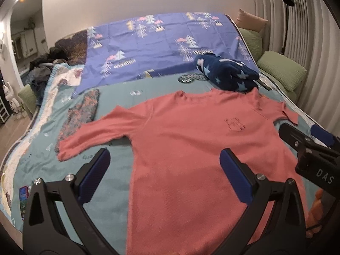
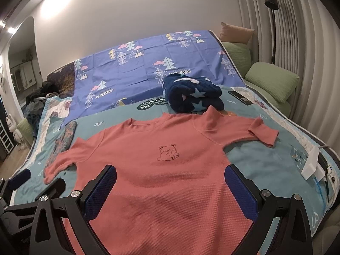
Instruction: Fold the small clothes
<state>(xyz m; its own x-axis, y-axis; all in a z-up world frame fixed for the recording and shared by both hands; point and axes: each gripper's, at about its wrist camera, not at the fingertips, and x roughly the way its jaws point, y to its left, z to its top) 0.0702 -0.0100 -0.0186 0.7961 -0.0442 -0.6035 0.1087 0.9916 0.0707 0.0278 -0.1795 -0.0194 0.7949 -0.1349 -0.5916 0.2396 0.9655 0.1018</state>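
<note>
A salmon-pink long-sleeved shirt [image 1: 187, 140] [image 2: 161, 170] with a small bear drawing on the chest lies flat, front up, on the teal bed cover, both sleeves spread out. My left gripper [image 1: 165, 165] hovers open above the shirt's left side, with nothing between its blue pads. Over the shirt's lower body my right gripper [image 2: 170, 182] also stands open and holds nothing. The right gripper's black body shows at the right edge of the left wrist view. The left gripper's black body shows at the lower left of the right wrist view.
A patterned grey-pink garment [image 1: 78, 116] [image 2: 61, 146] lies left of the shirt. Behind the collar sits a rolled navy star blanket [image 1: 229, 74] [image 2: 191, 95], with a purple tree-print sheet [image 2: 148, 63] beyond. A phone [image 2: 240, 96], a white box [image 2: 312, 165] and green pillows [image 2: 274, 80] are at the right.
</note>
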